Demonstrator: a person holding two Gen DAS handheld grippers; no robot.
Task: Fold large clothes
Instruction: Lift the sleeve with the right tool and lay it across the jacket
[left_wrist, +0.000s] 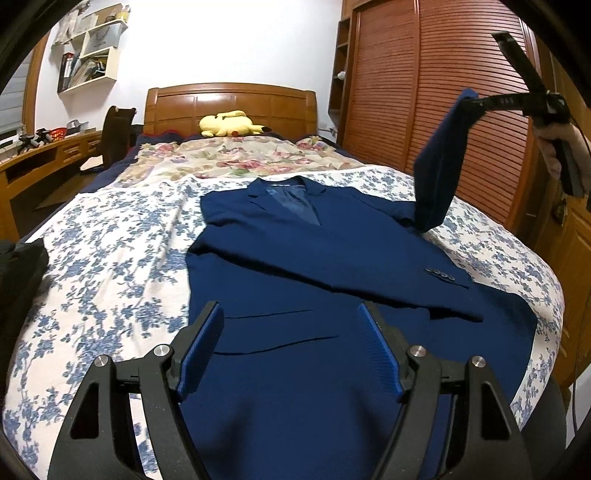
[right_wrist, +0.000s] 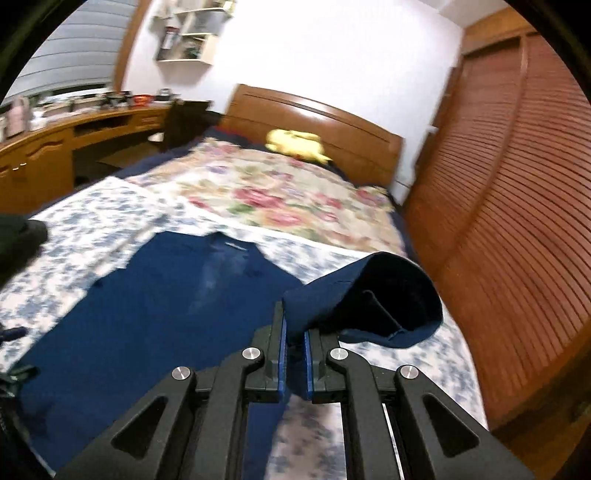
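a navy jacket (left_wrist: 332, 258) lies front up on the bed (left_wrist: 110, 258), collar toward the headboard (left_wrist: 231, 107), its hem at the foot edge. it sits on the blue-flowered sheet (left_wrist: 92, 295), nearer the bed's right edge than the left. one sleeve (left_wrist: 388, 273) is folded slantwise across the chest, its buttoned cuff pointing to the right edge.

the left gripper (left_wrist: 290, 332) hangs over the lower front of the jacket, its blue pads (left_wrist: 201, 339) standing wide apart with nothing between them.

the right gripper (right_wrist: 294, 347) is pinched closed on the cuff end of the other sleeve (right_wrist: 369, 295), holding it up in the air above the bed's right edge; the sleeve rises steeply from the shoulder. in the left view a hand (left_wrist: 554, 147) grips that tool's handle beside the slatted wardrobe (left_wrist: 443, 92).

a pink-flowered quilt (left_wrist: 240, 155) covers the head end, with a yellow plush (left_wrist: 229, 123) against the headboard.
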